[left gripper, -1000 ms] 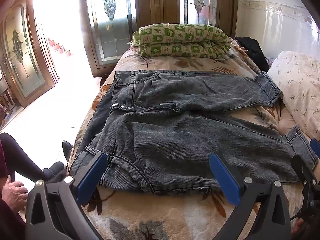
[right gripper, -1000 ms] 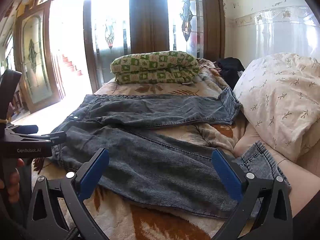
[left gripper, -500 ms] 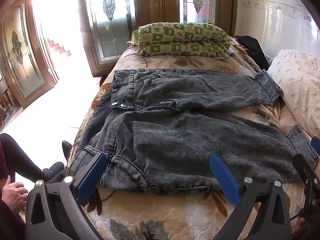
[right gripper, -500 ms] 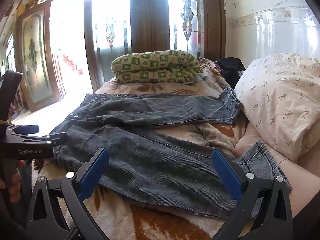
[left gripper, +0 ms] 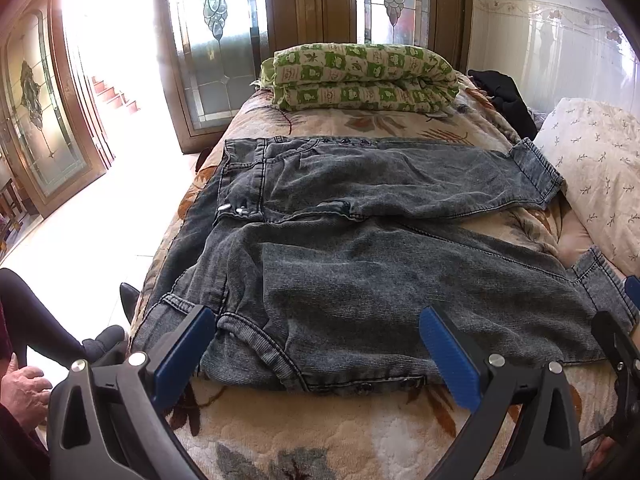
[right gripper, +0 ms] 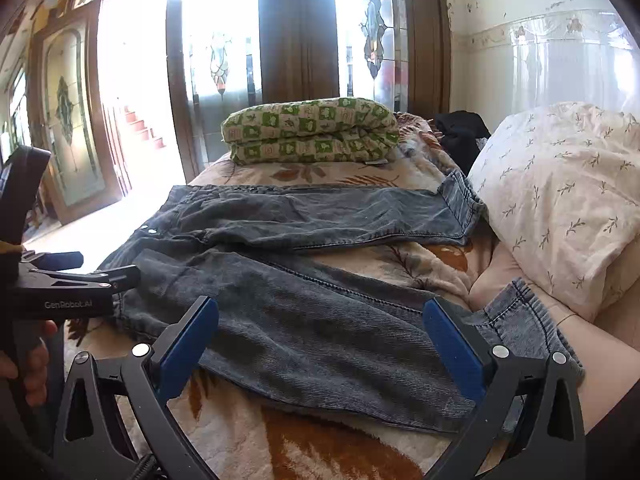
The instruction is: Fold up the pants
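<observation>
My left gripper (left gripper: 316,348) is spread wide, empty, hovering just above the near waistband corner of the grey jeans (left gripper: 360,264). My right gripper (right gripper: 320,340) is likewise spread and empty, poised over the near leg close to its cuff (right gripper: 520,312). The jeans lie flat on the floral blanket (left gripper: 320,432), legs splayed apart toward the white pillow (right gripper: 560,200). Beyond them a folded green checked quilt (left gripper: 360,76) sits by the stained-glass doors (left gripper: 216,40), with a dark garment (left gripper: 504,96) beside it.
</observation>
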`<state>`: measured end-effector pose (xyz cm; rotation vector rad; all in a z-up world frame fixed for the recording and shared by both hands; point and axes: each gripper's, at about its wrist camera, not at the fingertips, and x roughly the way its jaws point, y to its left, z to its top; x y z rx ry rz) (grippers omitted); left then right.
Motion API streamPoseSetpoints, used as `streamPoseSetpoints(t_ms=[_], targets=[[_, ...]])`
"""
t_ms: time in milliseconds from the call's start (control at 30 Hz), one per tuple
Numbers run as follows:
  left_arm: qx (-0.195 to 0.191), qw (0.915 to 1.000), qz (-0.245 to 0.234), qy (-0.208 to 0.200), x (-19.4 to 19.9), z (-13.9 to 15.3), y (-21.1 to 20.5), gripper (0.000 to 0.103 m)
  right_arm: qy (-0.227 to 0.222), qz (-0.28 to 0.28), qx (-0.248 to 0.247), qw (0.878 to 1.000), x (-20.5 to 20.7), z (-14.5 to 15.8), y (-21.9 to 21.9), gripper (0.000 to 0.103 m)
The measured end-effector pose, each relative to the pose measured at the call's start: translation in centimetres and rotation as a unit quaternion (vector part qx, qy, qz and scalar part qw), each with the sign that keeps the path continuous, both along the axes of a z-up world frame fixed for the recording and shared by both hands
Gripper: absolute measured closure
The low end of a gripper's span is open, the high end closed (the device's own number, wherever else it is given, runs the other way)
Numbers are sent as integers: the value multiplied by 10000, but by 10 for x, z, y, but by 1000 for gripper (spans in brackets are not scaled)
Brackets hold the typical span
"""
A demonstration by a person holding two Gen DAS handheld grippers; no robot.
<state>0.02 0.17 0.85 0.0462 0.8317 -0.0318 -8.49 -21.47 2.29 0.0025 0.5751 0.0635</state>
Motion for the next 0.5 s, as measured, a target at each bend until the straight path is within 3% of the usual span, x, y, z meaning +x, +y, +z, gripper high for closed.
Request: streamPoseSetpoints(t_ms=[267, 500], targets=[[113, 9998, -95, -100, 9, 1, 6, 0, 224, 132, 377, 9990, 10, 10, -4, 0], [112, 9998, -150, -65, 28, -4, 13, 0, 307, 410, -169, 9985, 39, 16, 4, 0]])
